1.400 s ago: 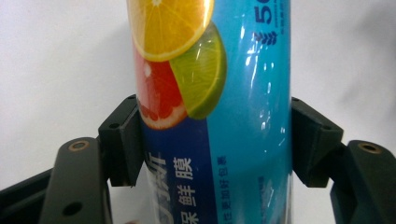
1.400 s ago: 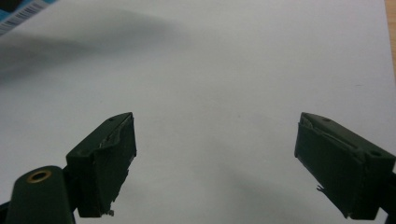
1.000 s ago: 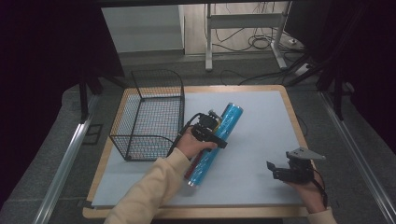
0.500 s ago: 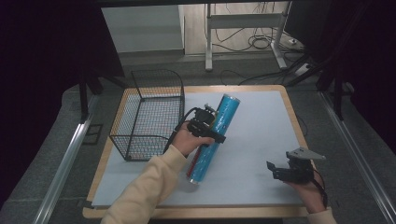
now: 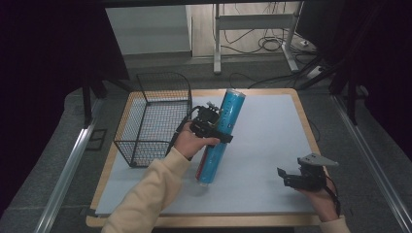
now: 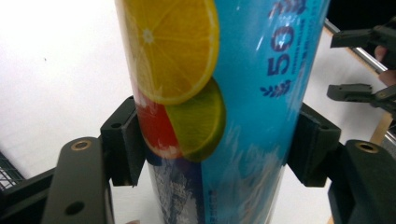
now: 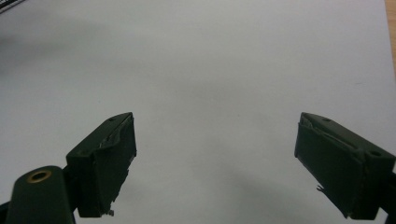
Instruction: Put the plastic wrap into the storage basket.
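A long blue tube (image 5: 221, 136) printed with citrus slices is lifted off the white mat, tilted, its far end higher. My left gripper (image 5: 210, 127) is shut on its middle; in the left gripper view both black pads (image 6: 122, 140) press the tube (image 6: 219, 107) from either side. My right gripper (image 5: 284, 177) stays low over the mat near the front right corner, held by a hand. In the right gripper view its jaws stand wide apart over bare mat, the right gripper (image 7: 215, 158) open with nothing between them.
A black wire basket (image 5: 154, 116) stands at the left of the white mat (image 5: 272, 126), just left of the tube. The wooden table edge (image 5: 306, 121) frames the mat. Cables and a desk frame lie on the floor beyond.
The left gripper has lifted the tube off the mat and tipped it steeper, its far end rising. The right gripper has kept still.
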